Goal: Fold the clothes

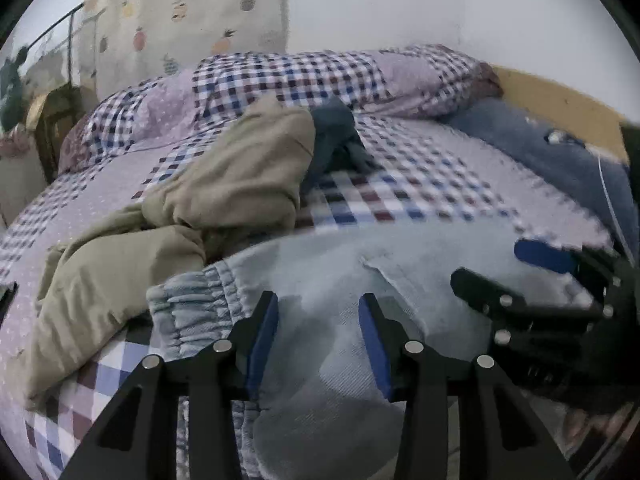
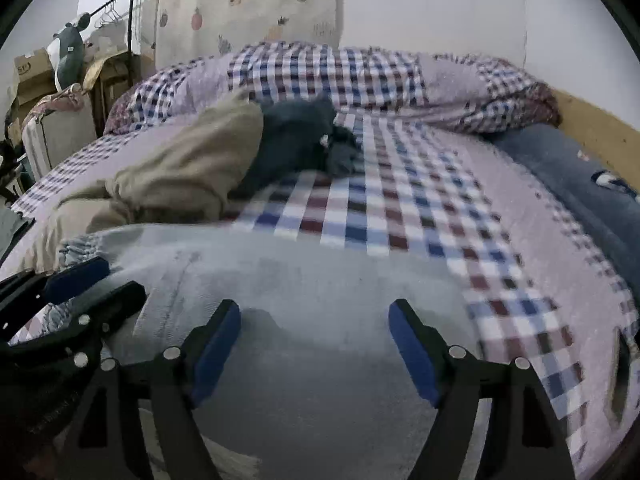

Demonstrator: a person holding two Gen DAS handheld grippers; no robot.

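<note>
While both my left gripper [image 1: 318, 312] and right gripper [image 2: 314, 320] hang spread wide over the pale blue pants [image 1: 320, 380], tan pants [image 1: 224, 184] sit at ten o'clock.

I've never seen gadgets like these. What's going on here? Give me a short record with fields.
Place: bed with a checked cover
Garment in front: light blue trousers, lying flat, elastic waistband to the left
Left gripper: open, over the trousers
Right gripper: open, over the trousers
Other clothes: beige garment and dark garment, crumpled farther back
</note>
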